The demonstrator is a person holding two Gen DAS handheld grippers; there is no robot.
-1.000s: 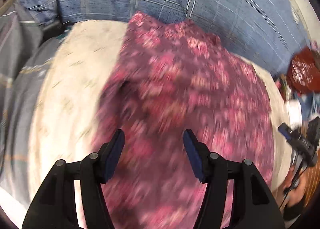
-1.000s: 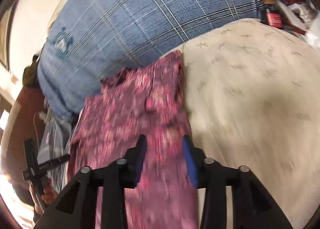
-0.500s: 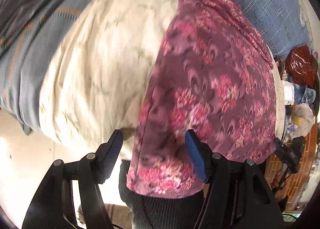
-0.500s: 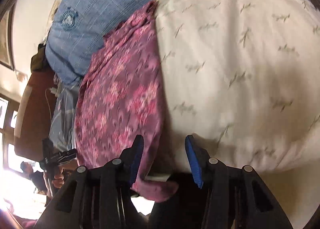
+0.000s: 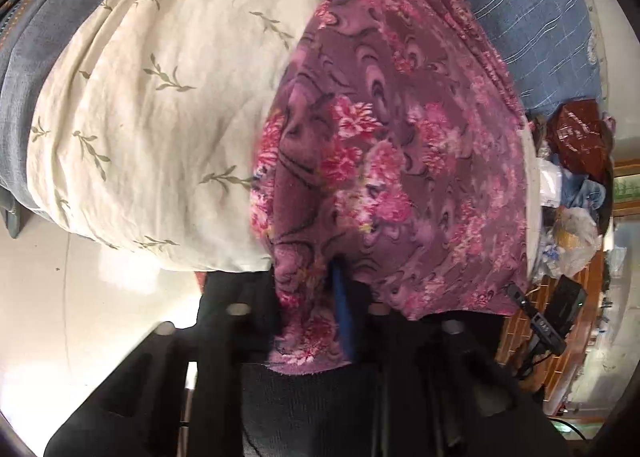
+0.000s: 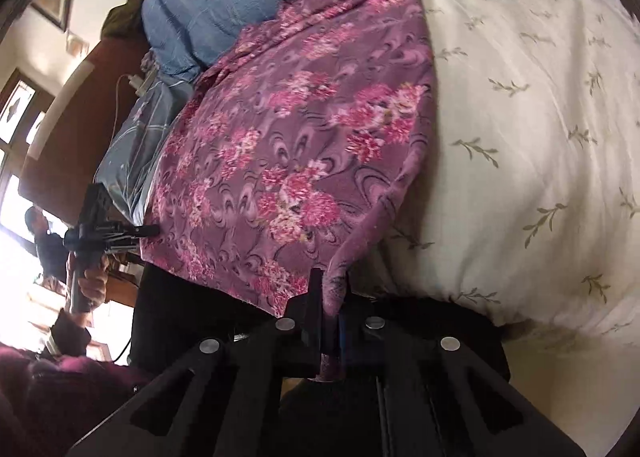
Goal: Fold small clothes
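A purple garment with pink flowers [image 5: 384, 161] lies on a cream bedcover with a leaf print [image 5: 160, 97], its near hem hanging over the bed edge. My left gripper [image 5: 316, 309] is shut on the hem's left corner; cloth drapes over its fingers and one blue pad [image 5: 344, 309] shows. In the right wrist view the same garment [image 6: 288, 145] stretches away, and my right gripper [image 6: 330, 297] is shut on the hem's right corner. The left gripper [image 6: 104, 233] also shows there at the far left.
A blue checked blanket [image 5: 532, 17] lies behind the garment. A grey-blue cover [image 5: 24, 57] is at the left. Clutter and bags [image 5: 576, 177] sit to the right of the bed. A pale floor [image 5: 80, 297] is below the bed edge.
Both grippers moved down to the near hem at the bed edge and went from open to shut on its two corners.
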